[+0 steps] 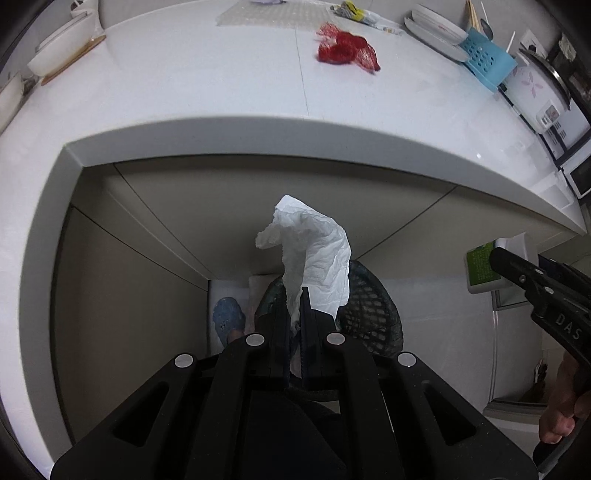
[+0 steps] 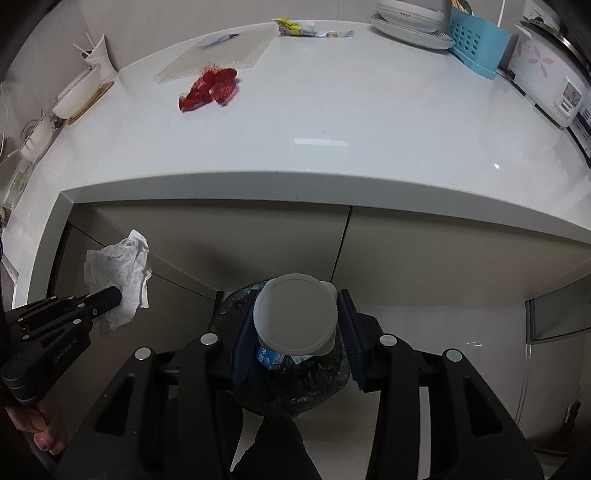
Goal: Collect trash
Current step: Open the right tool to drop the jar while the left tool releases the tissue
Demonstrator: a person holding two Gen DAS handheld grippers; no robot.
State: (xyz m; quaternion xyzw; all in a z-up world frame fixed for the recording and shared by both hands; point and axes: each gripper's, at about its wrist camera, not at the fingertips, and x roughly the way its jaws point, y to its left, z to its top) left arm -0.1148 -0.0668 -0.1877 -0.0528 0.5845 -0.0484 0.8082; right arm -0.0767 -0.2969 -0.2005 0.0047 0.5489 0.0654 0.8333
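My left gripper [image 1: 295, 295] is shut on a crumpled white tissue [image 1: 314, 251] and holds it in front of the counter edge, above a black mesh trash bin [image 1: 373, 314] on the floor. The tissue [image 2: 122, 273] and left gripper [image 2: 114, 295] also show at the left of the right wrist view. My right gripper [image 2: 295, 314] is shut on a white plastic cup [image 2: 295, 314], bottom toward the camera, right over the bin [image 2: 295, 384] with its dark bag and some trash inside. A red net bag [image 1: 347, 50] lies on the white counter; it also shows in the right wrist view [image 2: 210, 88].
Wrappers [image 2: 314, 29] lie at the counter's back. Stacked white plates [image 2: 410, 22], a blue basket [image 2: 476, 44] and a rice cooker [image 2: 546, 81] stand at the back right. A clear cutting mat [image 2: 221, 55] lies behind the net. Bowls [image 2: 77, 92] stand at the left. Cabinet doors [image 2: 277, 240] lie below the counter.
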